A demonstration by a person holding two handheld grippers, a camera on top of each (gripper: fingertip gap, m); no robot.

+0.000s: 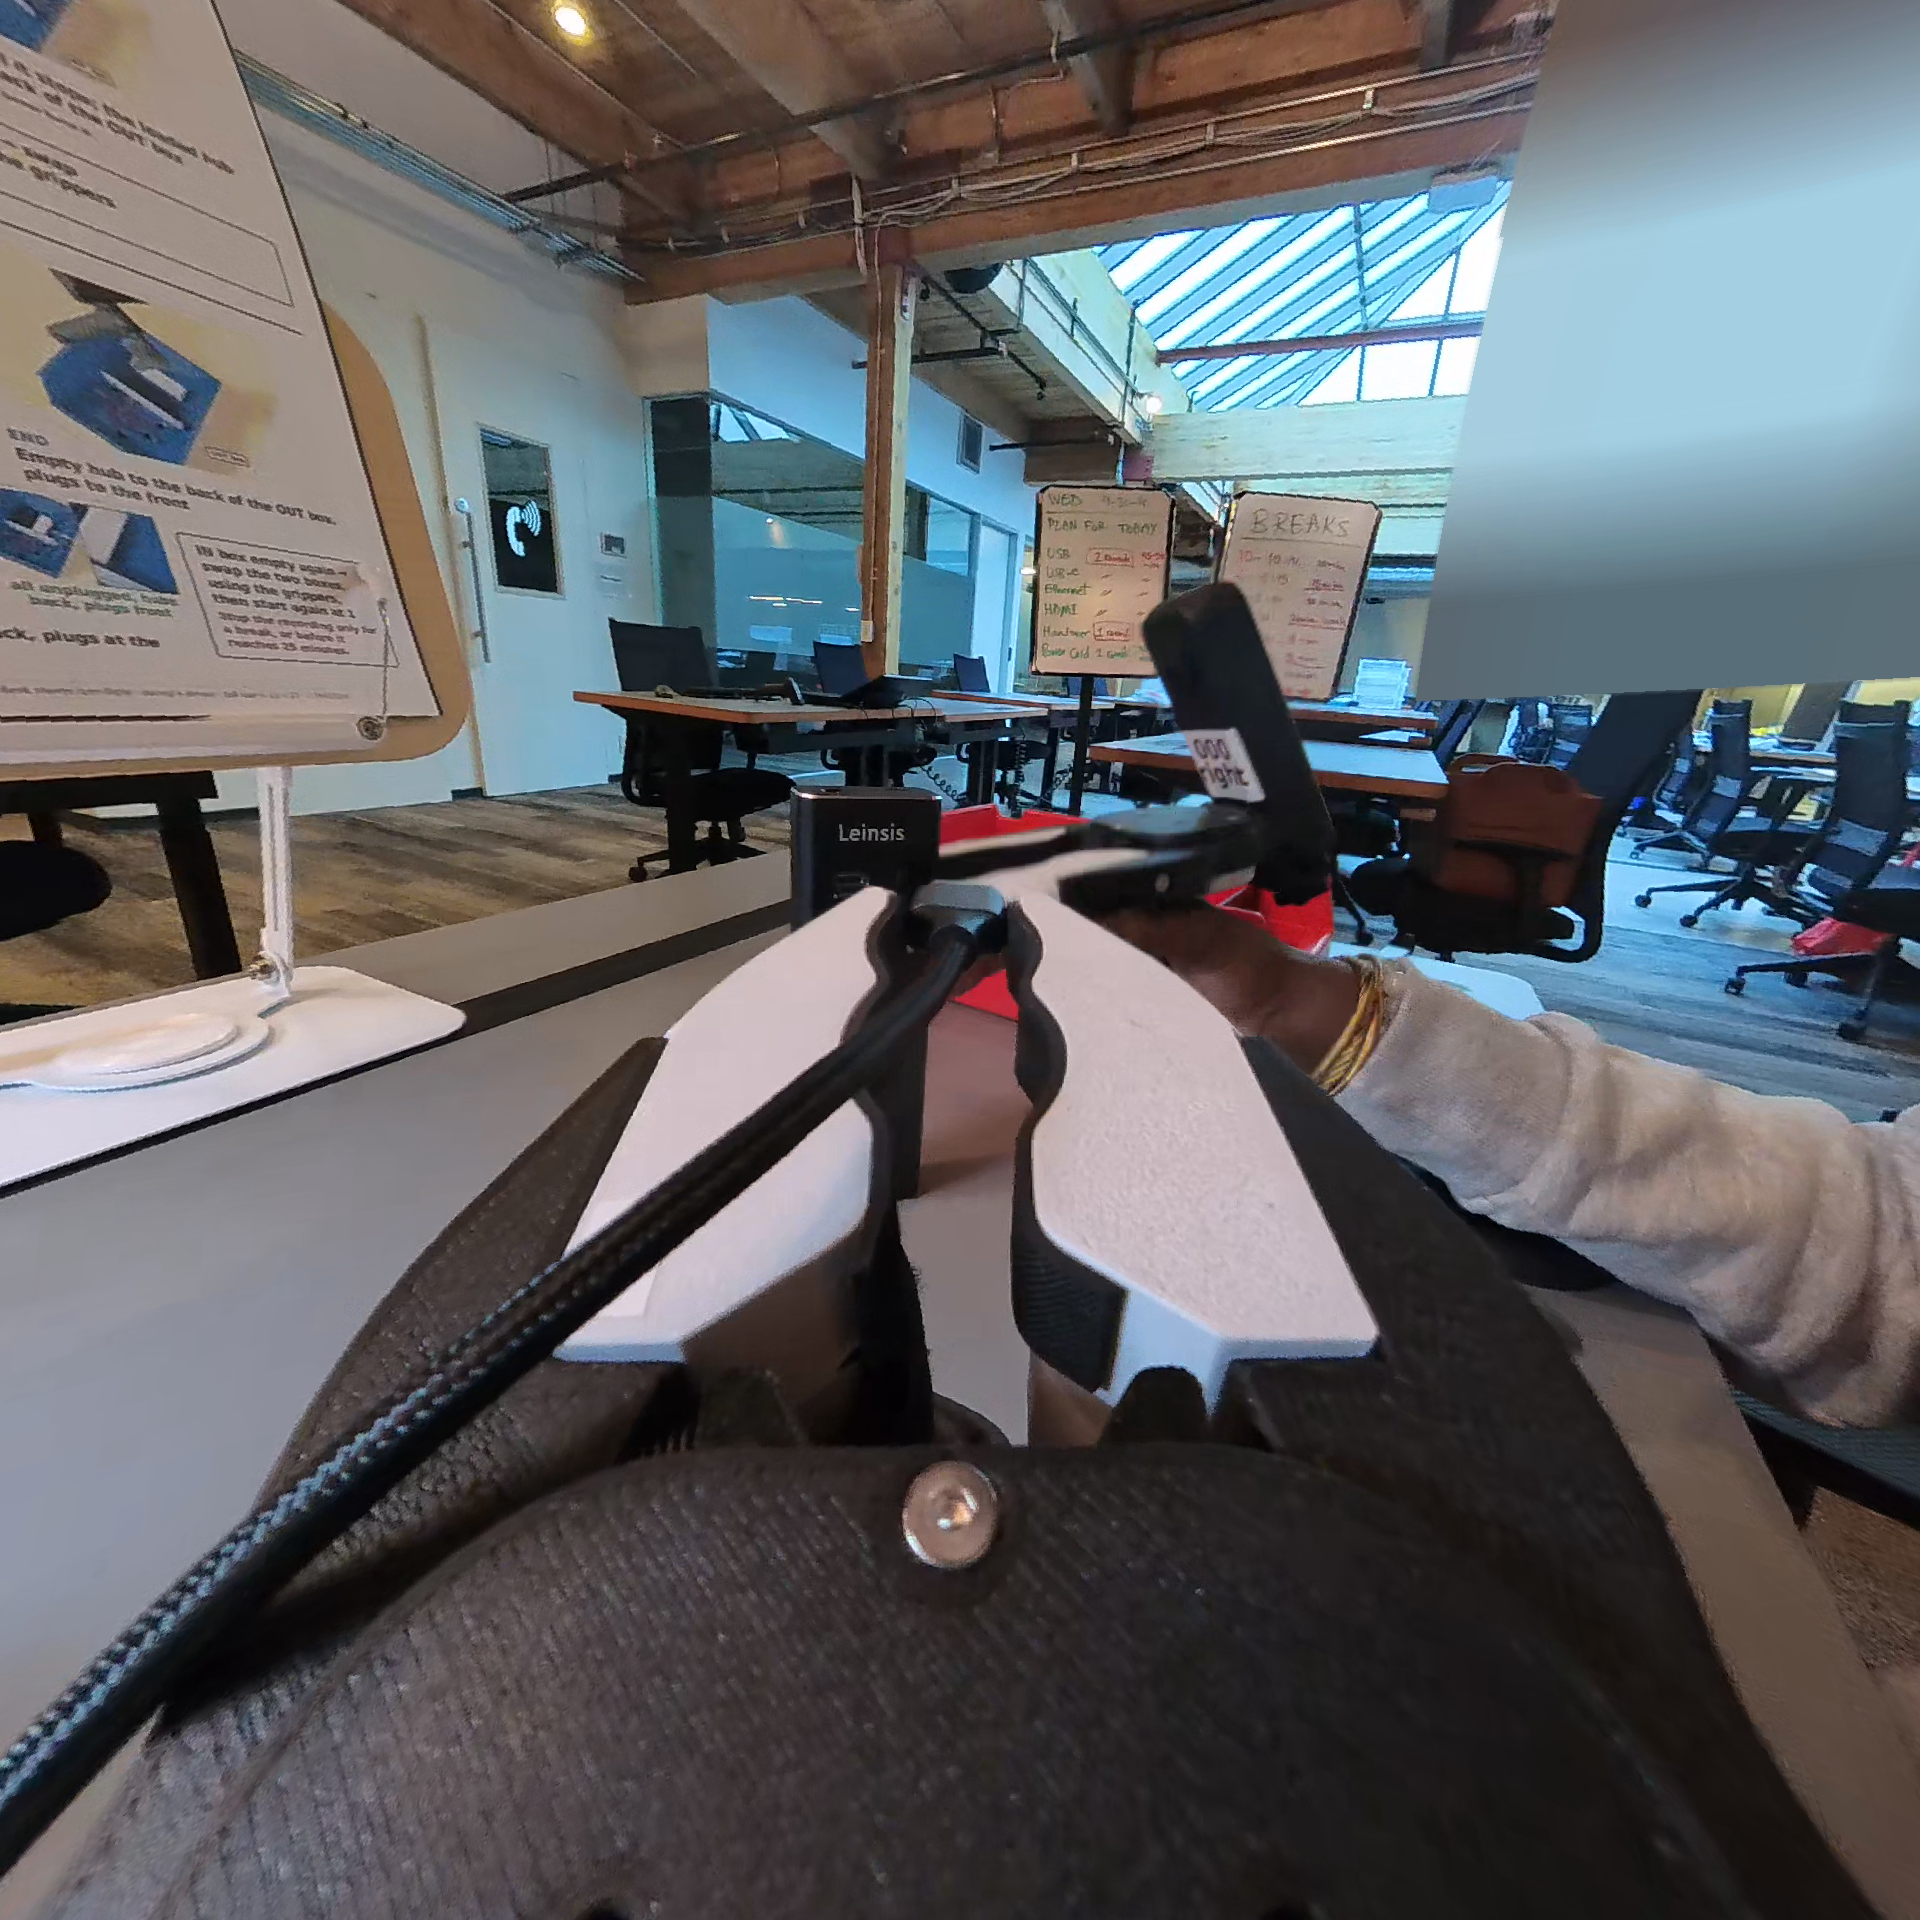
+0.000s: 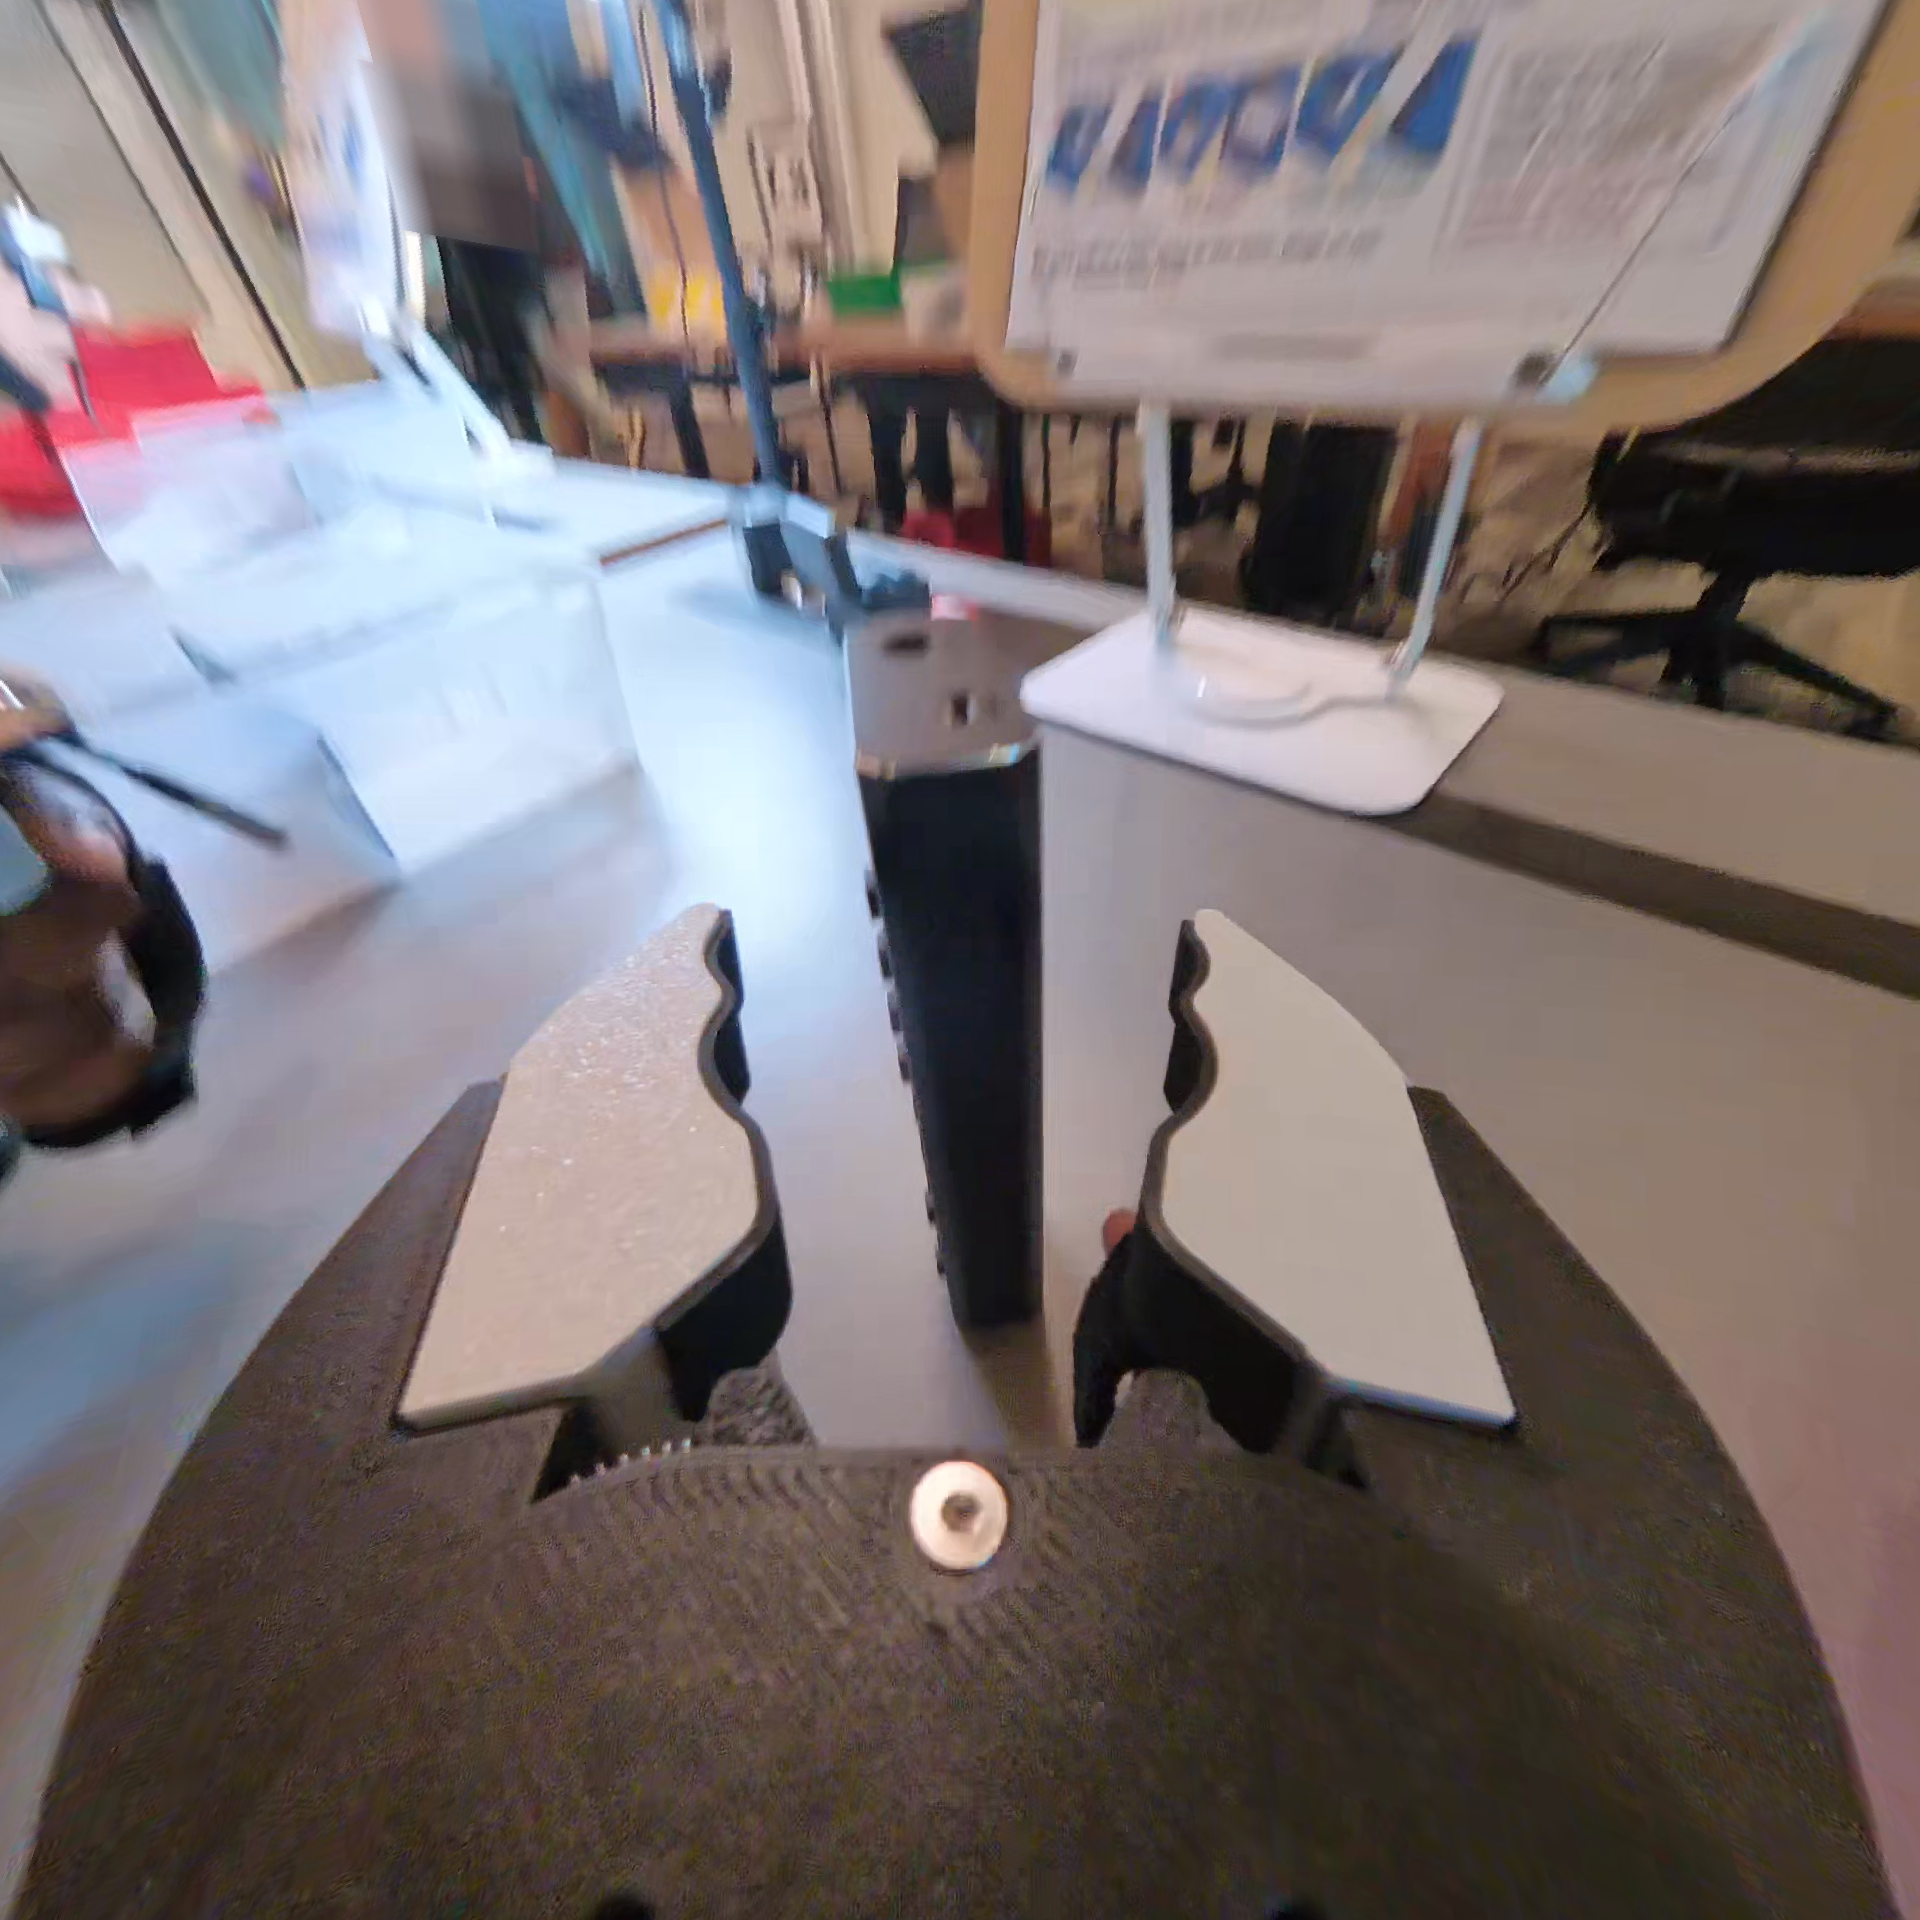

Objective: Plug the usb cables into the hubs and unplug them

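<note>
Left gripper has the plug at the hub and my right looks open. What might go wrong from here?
1. The right gripper is open around the hub, not clamping it, so the upright hub may tip or slide when pushed.
2. The left gripper pinches the plug at its tips; it may twist.
3. The cable drapes over one finger and may snag.

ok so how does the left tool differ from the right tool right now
The left tool has its white fingers closed on the plug of a black braided cable; the right tool is open with a wide gap.
The left tool's tips sit at the black hub; the right tool has a dark hub lying between its fingers, seemingly untouched.
Both have white fingers on black bodies.
</note>
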